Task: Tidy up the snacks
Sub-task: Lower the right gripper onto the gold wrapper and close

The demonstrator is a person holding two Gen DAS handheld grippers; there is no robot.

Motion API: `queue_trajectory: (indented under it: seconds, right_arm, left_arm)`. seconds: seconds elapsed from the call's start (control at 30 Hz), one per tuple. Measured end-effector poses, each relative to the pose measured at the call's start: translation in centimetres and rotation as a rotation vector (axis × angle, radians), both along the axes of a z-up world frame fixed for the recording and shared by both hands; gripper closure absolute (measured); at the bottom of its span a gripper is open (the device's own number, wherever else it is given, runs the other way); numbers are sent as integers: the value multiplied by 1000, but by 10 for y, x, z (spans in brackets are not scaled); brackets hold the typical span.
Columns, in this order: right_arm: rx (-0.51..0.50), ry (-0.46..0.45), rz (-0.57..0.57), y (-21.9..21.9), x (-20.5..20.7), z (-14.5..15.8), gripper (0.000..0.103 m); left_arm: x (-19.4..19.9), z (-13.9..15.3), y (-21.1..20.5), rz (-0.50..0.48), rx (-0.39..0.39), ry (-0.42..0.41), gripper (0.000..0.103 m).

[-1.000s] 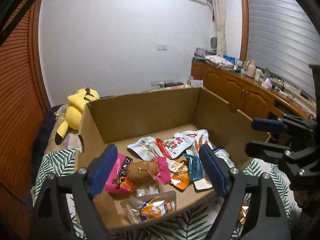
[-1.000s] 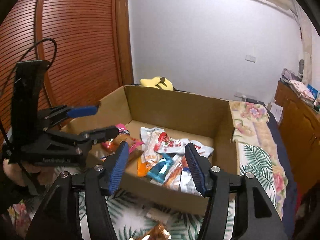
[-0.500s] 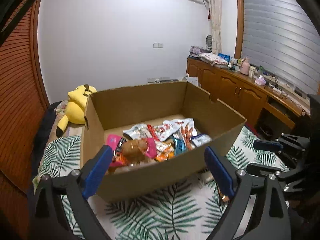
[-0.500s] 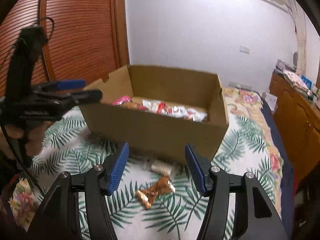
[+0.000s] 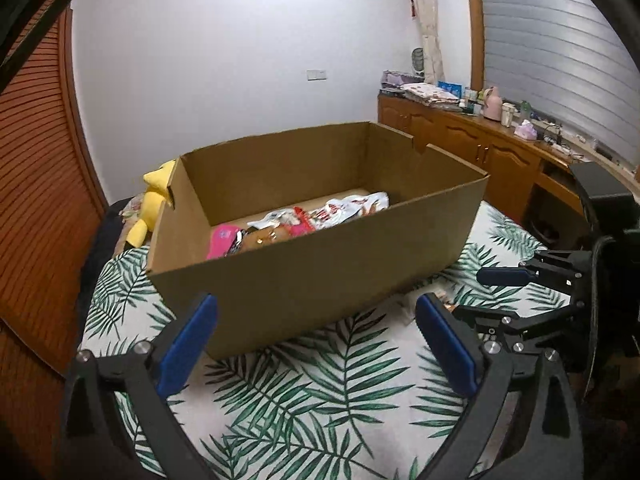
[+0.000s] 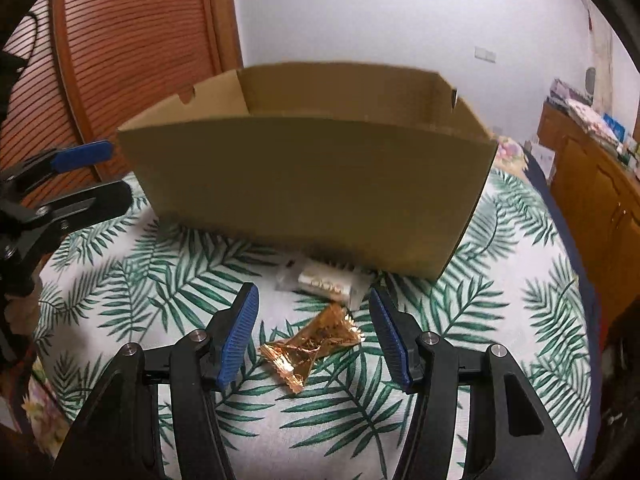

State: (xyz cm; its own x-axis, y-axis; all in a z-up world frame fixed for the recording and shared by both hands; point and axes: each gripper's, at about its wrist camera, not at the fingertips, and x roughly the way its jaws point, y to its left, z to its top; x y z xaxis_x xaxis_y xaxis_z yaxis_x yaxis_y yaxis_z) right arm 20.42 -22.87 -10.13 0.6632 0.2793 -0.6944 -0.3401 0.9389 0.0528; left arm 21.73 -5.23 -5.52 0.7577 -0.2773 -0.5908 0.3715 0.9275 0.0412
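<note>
Now, left wrist view: left hand-held gripper (image 5: pixel 316 344) is wide and still opening, with nothing between its jaws, only the box (image 5: pixel 320 280) front wall and the leaf-print bedcover (image 5: pixel 320 408) beyond. Sorted snacks (image 5: pixel 304 220) lie inside the box on its floor. The right hand-held gripper (image 5: pixel 492 296) shows at the right edge, low beside the box corner.

Right wrist view: right hand-held gripper (image 6: pixel 314 340) is at a middling gap and closing. The gold wrapper (image 6: pixel 312 344) lies on the bedcover between its jaws, pads not yet on it. A white packet (image 6: pixel 326 284) sits just beyond, against the box base.

Risks, as judged:
- Wrapper is thin, crinkled foil on soft bedding; pads may pinch cloth or slide off an edge.
- Jaws closing too high would miss it.
- Reaching deeper could nudge the white packet under the box.
</note>
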Motion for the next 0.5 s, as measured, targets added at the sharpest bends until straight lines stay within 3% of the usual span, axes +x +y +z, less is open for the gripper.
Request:
queue_trajectory:
  seconds: [0.5]
  right_arm:
    - [-43,109,-13,0,14,-31,72]
  left_arm:
    - [9,-30,8,28,9,26,3]
